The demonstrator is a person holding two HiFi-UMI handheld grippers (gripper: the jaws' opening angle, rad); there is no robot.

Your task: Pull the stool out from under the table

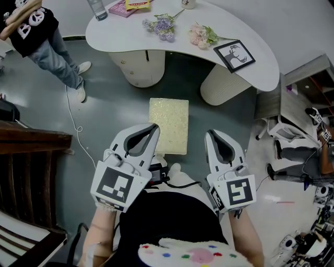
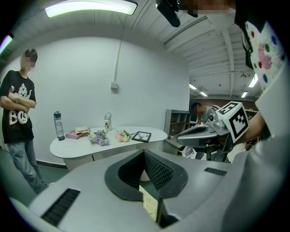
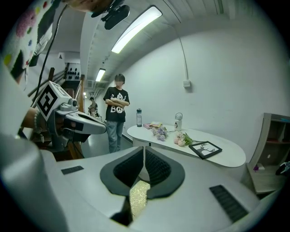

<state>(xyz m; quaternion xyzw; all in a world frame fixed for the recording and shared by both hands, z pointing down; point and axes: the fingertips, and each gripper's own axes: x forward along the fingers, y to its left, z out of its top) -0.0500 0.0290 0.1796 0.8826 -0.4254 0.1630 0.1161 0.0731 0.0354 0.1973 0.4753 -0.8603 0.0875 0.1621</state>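
- The left tool (image 1: 154,126) has its jaws closed together with nothing between the pads.
- The right tool (image 1: 211,133) is likewise closed and empty, level with the left one and well apart from it.
- Both tools point away from the person who holds them, toward the desk, and slope a little downward.
- The stool (image 1: 168,125), with a pale yellow rectangular seat, stands on the grey-green floor (image 1: 115,104) between the two tool tips in the head view. The left tool's tip overlaps the seat's left edge there.
- The stool is clear of the desk's near edge, in front of the gap between the desk's two rounded pedestals.
- On the white curved desk (image 1: 261,73) beyond lie a black picture frame (image 1: 234,55), purple flowers (image 1: 163,26), pink flowers (image 1: 201,35) and a bottle (image 1: 97,9).
- A person in a black shirt (image 1: 31,26) stands at the far left, beside the desk.
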